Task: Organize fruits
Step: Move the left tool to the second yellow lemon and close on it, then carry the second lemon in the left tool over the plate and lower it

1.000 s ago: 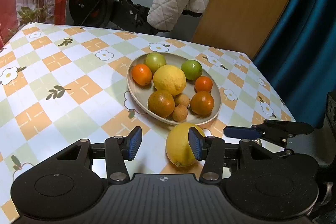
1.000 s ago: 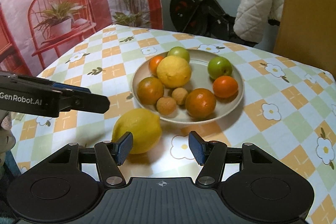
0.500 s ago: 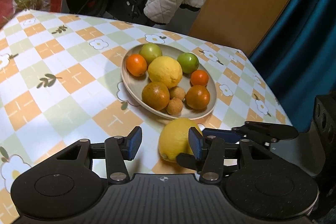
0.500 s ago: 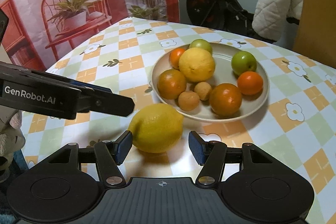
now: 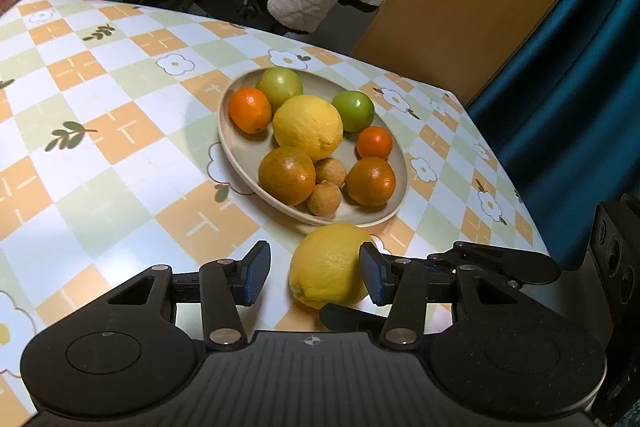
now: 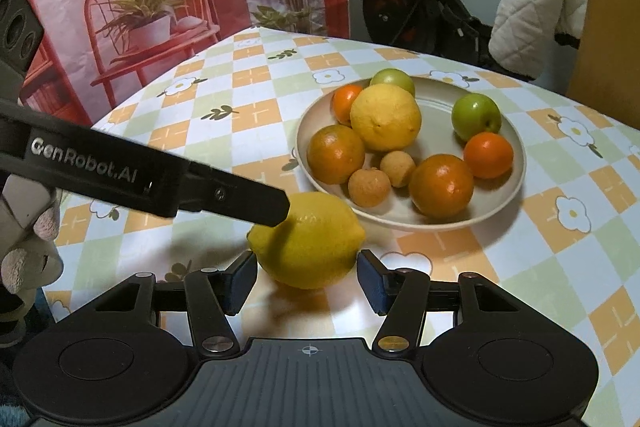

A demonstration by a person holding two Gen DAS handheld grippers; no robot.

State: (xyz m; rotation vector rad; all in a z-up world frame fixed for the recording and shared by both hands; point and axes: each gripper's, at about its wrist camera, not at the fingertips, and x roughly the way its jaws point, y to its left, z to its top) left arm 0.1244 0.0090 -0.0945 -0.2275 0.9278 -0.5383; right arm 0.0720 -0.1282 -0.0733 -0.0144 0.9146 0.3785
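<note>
While nine fruits sit on plate (image 6: 516, 163), lone lemon (image 6: 308, 243) remains on tablecloth (image 6: 256, 115) by plate's near rim. Right gripper (image 6: 307, 281) spread, straddling lemon, ungrasped; left gripper (image 5: 312, 277) spread, empty. Judged: last fruit pending.

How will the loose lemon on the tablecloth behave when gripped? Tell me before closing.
The lemon looks firm and rounded, so it would probably roll on the smooth tablecloth if nudged off-centre. Its pebbled rind should give the right gripper fair friction. It lies between the open fingers, lengthwise across them, so a squeeze may catch its tapered ends.
</note>
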